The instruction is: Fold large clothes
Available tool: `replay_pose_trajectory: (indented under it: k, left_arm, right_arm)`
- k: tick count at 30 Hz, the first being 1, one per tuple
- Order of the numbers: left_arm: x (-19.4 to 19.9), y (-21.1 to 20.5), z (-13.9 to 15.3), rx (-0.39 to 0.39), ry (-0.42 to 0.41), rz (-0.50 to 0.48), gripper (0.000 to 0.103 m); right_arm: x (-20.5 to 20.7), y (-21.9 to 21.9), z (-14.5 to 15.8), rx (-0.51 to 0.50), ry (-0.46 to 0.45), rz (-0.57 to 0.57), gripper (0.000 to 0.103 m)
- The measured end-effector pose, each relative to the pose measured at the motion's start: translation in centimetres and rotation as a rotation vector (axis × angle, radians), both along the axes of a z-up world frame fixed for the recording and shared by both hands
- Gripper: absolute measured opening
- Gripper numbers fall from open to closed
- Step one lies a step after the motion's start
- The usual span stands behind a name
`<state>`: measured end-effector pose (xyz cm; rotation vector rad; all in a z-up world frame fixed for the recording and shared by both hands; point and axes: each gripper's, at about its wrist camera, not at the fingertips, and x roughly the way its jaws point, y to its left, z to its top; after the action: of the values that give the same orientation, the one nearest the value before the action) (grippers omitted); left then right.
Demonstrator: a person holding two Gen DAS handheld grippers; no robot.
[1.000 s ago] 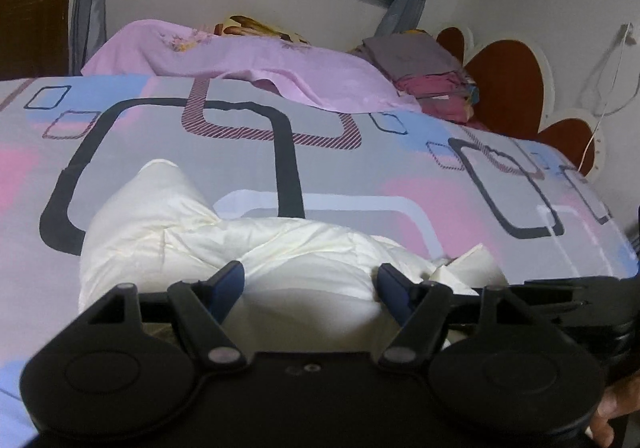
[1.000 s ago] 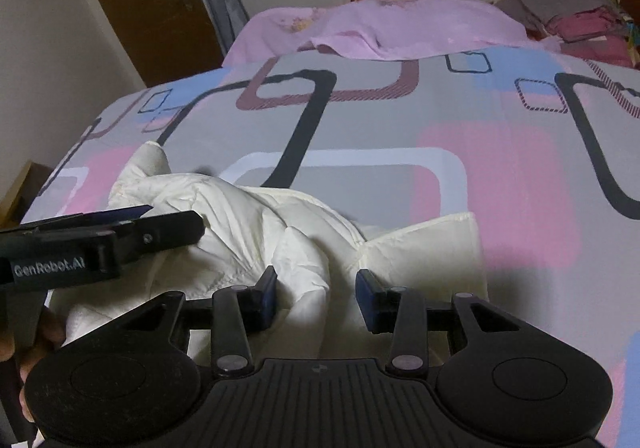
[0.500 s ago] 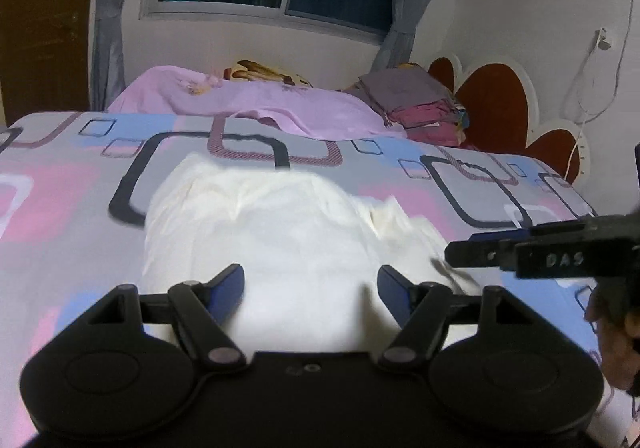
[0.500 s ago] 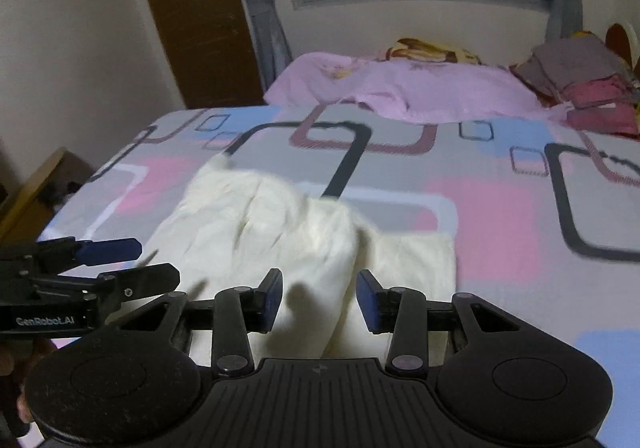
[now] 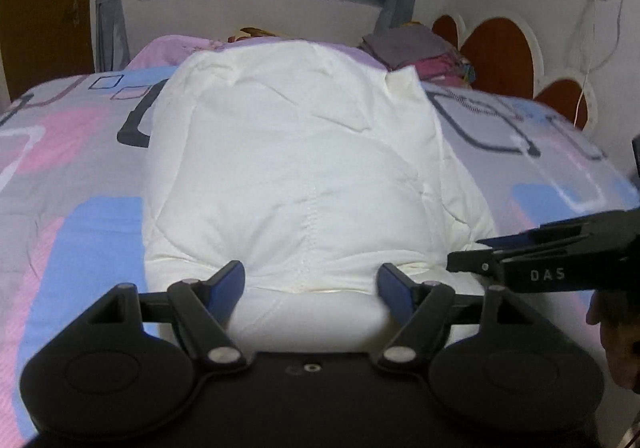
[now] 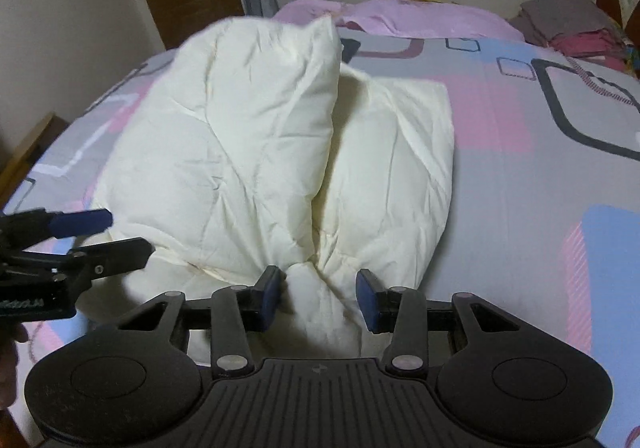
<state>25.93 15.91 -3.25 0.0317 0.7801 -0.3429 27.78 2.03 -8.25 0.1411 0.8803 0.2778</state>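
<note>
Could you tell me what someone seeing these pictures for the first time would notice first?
The eye lands first on the big cream padded garment, puffed up in the middle of the patterned bedspread and filling both views. Next come the left gripper and right gripper at its near edge, jaws apart with fabric between them. Behind lie a pink sheet and folded clothes near the headboard.

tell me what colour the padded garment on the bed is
Cream, an off-white, all over the padded garment; the right wrist view shows it best.
</note>
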Motion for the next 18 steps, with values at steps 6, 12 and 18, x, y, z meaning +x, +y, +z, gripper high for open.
replay_pose_trajectory:
  k: [6,12,18]
  left_arm:
    - [-1.0,0.0,0.4,0.005,-0.011,0.013,0.071]
    - [-4.0,0.8,3.0,0.006,-0.091,0.077,0.090]
    - [-7.3,0.3,5.3,0.015,-0.124,0.127,0.097]
  right_arm:
    - [-0.2,0.1,0.4,-0.013,-0.011,-0.007,0.041]
    - [-2.8,-1.9,4.9,0.022,-0.108,-0.047,0.041]
    - [-7.2,-4.1,8.0,0.024,-0.194,-0.076,0.088]
